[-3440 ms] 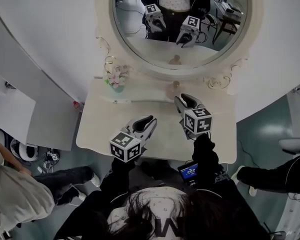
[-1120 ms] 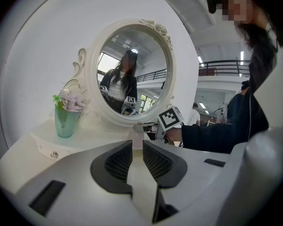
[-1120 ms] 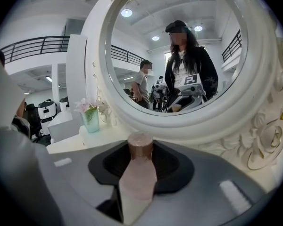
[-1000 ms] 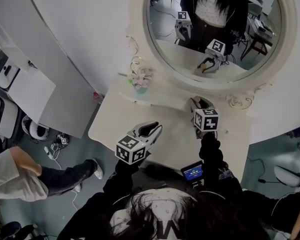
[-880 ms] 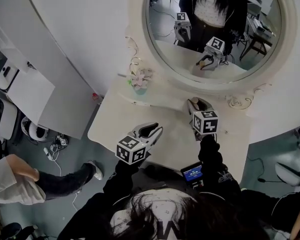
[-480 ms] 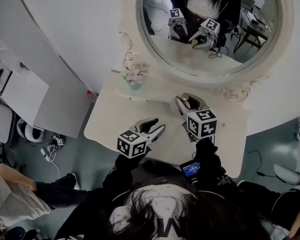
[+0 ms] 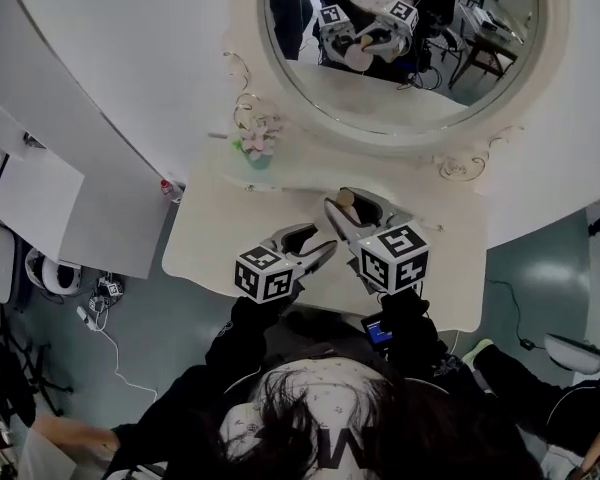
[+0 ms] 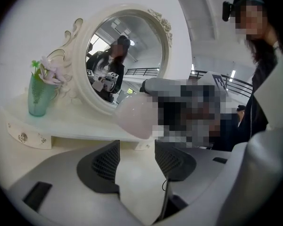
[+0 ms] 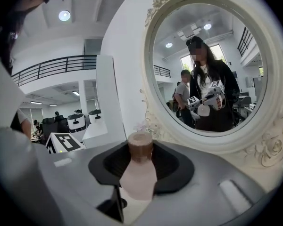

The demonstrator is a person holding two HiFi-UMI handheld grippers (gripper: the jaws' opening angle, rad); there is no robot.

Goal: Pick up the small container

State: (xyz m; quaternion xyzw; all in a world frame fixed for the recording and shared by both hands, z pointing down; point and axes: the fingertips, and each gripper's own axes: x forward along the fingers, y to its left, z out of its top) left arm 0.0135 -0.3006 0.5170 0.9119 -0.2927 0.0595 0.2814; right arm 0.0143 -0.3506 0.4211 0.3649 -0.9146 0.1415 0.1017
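Note:
The small container (image 9: pixel 138 174) is a pale pink bottle with a brown cap (image 9: pixel 140 147). It stands upright between the dark pads of my right gripper (image 9: pixel 140 166), which is shut on it. In the head view the right gripper (image 7: pixel 348 208) holds the container (image 7: pixel 346 200) above the cream vanity table (image 7: pixel 215 243). My left gripper (image 7: pixel 316 245) hovers just left of it. The left gripper (image 8: pixel 137 158) has its jaws opening, with nothing between them. The pink container (image 8: pixel 134 117) shows just beyond its tips.
An oval mirror (image 7: pixel 400 53) in an ornate white frame rises behind the table and reflects both grippers. A mint vase of flowers (image 7: pixel 256 146) stands at the table's back left. A small lit screen (image 7: pixel 378 330) sits below the right gripper.
The right gripper has come away from the mirror's foot toward the left gripper, carrying the container. The left gripper's jaws have spread apart. The head camera has shifted.

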